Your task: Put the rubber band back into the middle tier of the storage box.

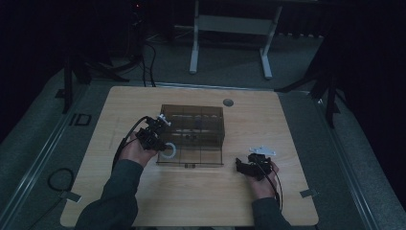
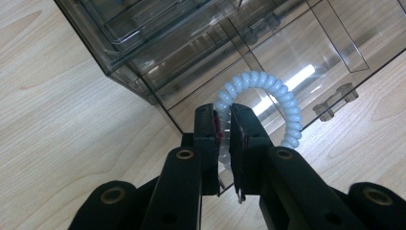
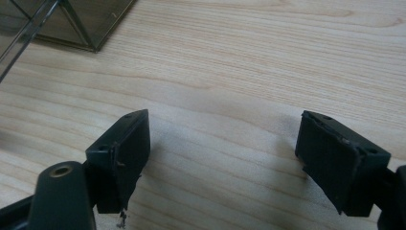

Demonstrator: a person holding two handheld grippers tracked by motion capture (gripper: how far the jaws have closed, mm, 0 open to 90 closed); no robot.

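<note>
The left gripper (image 2: 225,127) pinches a pale spiral hair tie (image 2: 268,103) just outside the front left corner of the smoky clear organizer box (image 1: 191,134). Judging by this, the tie is picked up but not yet stowed. The right gripper (image 3: 222,158) rests spread and empty on the table (image 3: 239,72), right of the box.

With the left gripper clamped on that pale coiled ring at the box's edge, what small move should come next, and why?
Probably carry the ring a little further in over a compartment before opening. The left gripper is shut on the pale blue spiral hair ring, which hangs at the front-left corner of the smoky transparent plastic compartment box, not yet clearly inside. The right gripper rests open over the light wooden table, idle.
</note>
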